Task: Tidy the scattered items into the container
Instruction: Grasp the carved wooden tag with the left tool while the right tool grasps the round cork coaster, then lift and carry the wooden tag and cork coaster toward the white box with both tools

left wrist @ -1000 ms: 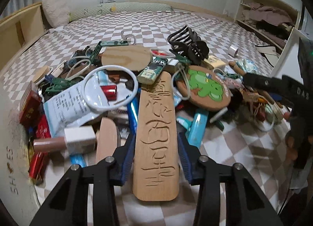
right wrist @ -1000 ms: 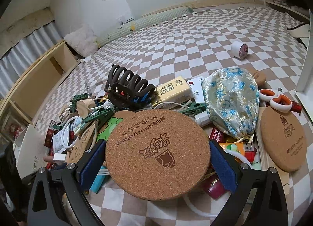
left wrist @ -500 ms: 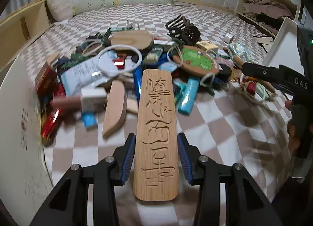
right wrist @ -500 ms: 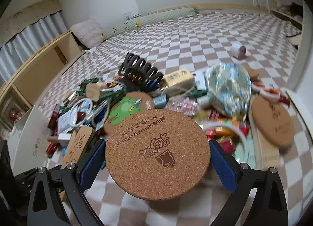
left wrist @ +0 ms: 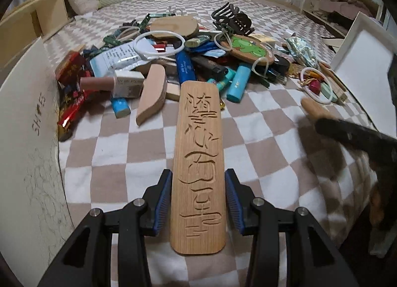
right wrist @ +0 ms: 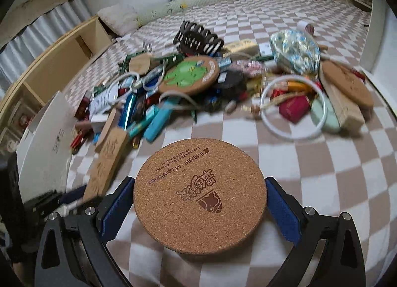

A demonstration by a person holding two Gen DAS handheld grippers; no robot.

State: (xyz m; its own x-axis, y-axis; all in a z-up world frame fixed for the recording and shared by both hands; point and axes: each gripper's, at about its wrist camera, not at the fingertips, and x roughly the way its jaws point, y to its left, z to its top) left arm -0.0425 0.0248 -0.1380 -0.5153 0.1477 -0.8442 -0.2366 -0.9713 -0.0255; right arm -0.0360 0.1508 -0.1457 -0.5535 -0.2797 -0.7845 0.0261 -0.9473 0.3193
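Note:
My left gripper [left wrist: 198,200] is shut on a long carved wooden plank [left wrist: 198,153], held above the checkered bedspread [left wrist: 119,153]. My right gripper [right wrist: 199,202] is shut on a round cork coaster [right wrist: 199,195]. The plank also shows in the right wrist view [right wrist: 106,160], at the left. The pile of scattered items [left wrist: 188,51] lies further ahead: lighters, a white ring [right wrist: 292,106], a green frog coaster [right wrist: 189,75], a black hair claw [left wrist: 232,17], a floral pouch [right wrist: 295,51]. A white box wall marked SHOES [left wrist: 27,143] stands at the left.
Another white box panel [left wrist: 362,63] stands at the right of the pile. The right gripper's dark arm [left wrist: 357,135] crosses the lower right of the left wrist view. Wooden shelving [right wrist: 57,63] runs along the bed's left side. A tape roll [right wrist: 306,26] lies far back.
Both grippers have pulled back from the pile with their objects still held. The pile now sits farther away, and more bare bedspread shows in front.

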